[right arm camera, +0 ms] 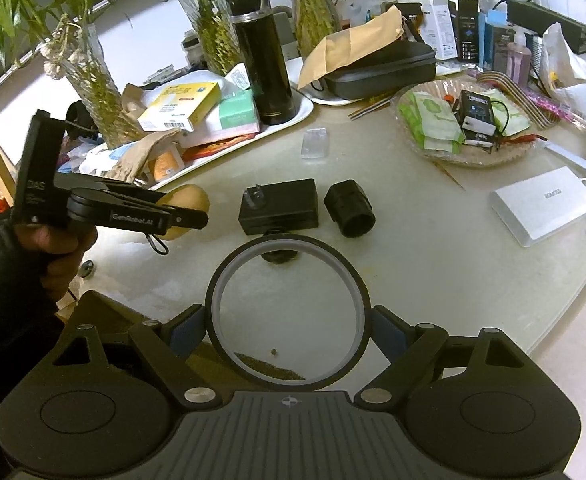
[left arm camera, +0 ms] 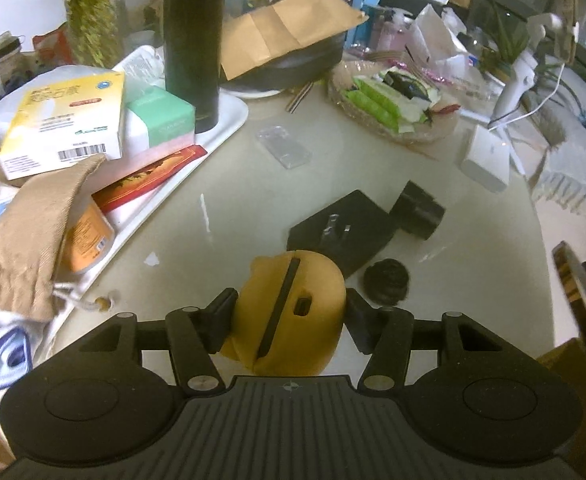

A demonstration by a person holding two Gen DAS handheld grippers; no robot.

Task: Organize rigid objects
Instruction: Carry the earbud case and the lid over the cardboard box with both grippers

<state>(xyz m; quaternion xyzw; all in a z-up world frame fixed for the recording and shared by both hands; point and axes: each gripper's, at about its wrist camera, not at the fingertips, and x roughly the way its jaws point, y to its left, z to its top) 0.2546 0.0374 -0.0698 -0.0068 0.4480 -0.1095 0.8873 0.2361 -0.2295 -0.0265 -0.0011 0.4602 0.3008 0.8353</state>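
- Rigid objects lie in a loose group mid-worktop [right arm camera: 433, 264]: a black plug adapter [right arm camera: 279, 206] with its prongs up, a black cylindrical coupling [right arm camera: 351, 208] just beside it on the right, and a small dark round knob [left arm camera: 386, 282] near the adapter's front edge.
- White box [right arm camera: 543, 204], well apart to the right, carries writing that I read as "ROMOSS", upside down from the right wrist view.
- Tape ring [right arm camera: 289, 312], black with a pale inner band, is clamped across its width by the right gripper [right arm camera: 289, 322]; its jaws are spread wide and press on both sides of it. Seen through the hoop, the knob lies straight ahead, with the adapter just beyond.
- Yellow rounded piece [left arm camera: 293, 312] with a dark slot sits pinched between the jaws of the left gripper [left arm camera: 291, 314], lifted off the worktop. Its slot runs roughly along the fingers, and the group lies ahead and to the right.
- Left gripper's side reads "GenRobot.AI".
- Judging by the spacing, the right hand is the nearer one to the group.
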